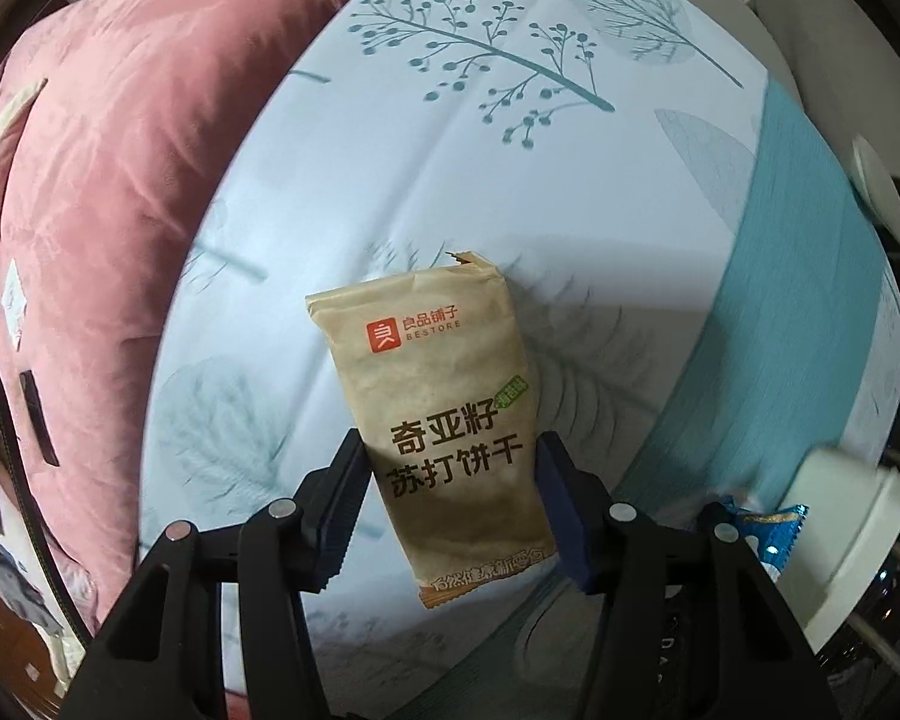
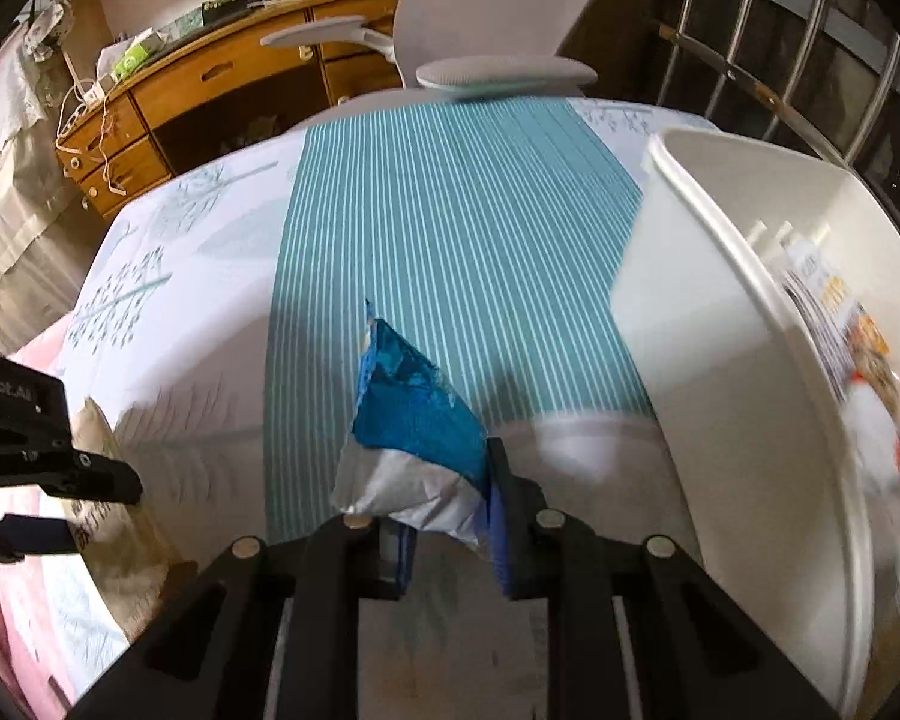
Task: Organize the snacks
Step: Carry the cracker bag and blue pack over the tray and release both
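My left gripper [image 1: 450, 468] is shut on a tan paper cracker packet [image 1: 444, 396] with Chinese print, held upright above the bed. The packet and left gripper also show at the left edge of the right wrist view [image 2: 108, 516]. My right gripper [image 2: 444, 510] is shut on a blue and silver snack packet [image 2: 414, 420], held above the striped part of the bed; that packet peeks in at the lower right of the left wrist view [image 1: 768, 528]. A white plastic bin [image 2: 732, 360] stands just right of the right gripper, with a printed snack packet [image 2: 858, 348] inside.
The bed has a white leaf-print sheet [image 1: 450, 180] with a teal striped band [image 2: 450, 210]. A pink quilt [image 1: 120, 180] lies at the left. A grey office chair [image 2: 498, 72] and wooden desk [image 2: 210, 78] stand beyond the bed. Metal window bars [image 2: 810, 60] are behind the bin.
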`<action>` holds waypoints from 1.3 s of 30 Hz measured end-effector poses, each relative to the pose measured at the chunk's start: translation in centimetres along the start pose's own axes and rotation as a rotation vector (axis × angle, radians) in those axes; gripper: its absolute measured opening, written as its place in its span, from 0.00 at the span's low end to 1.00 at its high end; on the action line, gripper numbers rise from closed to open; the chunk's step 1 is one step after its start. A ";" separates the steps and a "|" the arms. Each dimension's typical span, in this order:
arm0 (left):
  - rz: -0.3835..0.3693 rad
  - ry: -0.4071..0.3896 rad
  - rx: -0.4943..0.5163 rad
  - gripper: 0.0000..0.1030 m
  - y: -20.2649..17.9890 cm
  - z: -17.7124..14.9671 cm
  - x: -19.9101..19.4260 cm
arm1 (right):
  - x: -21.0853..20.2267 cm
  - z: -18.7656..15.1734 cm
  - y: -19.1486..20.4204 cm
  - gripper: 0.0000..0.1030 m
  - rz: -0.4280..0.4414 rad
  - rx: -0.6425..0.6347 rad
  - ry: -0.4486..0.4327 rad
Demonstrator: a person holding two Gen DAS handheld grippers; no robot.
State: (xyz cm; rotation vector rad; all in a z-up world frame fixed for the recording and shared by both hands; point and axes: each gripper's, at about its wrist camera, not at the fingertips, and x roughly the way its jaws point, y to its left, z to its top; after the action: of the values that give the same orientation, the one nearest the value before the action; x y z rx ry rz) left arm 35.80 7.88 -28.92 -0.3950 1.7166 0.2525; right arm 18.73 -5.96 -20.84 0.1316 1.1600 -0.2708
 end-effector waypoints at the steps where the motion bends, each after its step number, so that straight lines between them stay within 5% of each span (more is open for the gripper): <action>1: -0.001 -0.003 0.013 0.53 0.1 -0.5 -0.5 | -0.5 -0.3 0.0 0.19 0.002 -0.002 0.006; 13: -0.032 -0.164 0.139 0.53 5.6 -8.1 -8.6 | -10.8 -5.2 -1.0 0.19 0.007 -0.030 -0.038; 19: -0.089 -0.171 0.206 0.53 5.2 -12.7 -11.7 | -15.4 -7.1 -3.3 0.19 -0.016 -0.030 -0.095; 29: -0.121 -0.201 0.298 0.53 0.7 -19.0 -14.3 | -18.9 -9.4 -9.2 0.19 -0.035 -0.012 -0.128; 39: -0.117 -0.202 0.279 0.53 -7.9 -26.9 -13.6 | -20.2 -9.2 -17.6 0.19 0.057 -0.109 -0.170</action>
State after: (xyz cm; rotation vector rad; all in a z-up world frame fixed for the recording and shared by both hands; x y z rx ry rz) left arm 16.57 -8.05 -10.29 -0.2534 1.4980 -0.0328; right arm -1.83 -17.73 -5.33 0.0446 0.9983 -0.1652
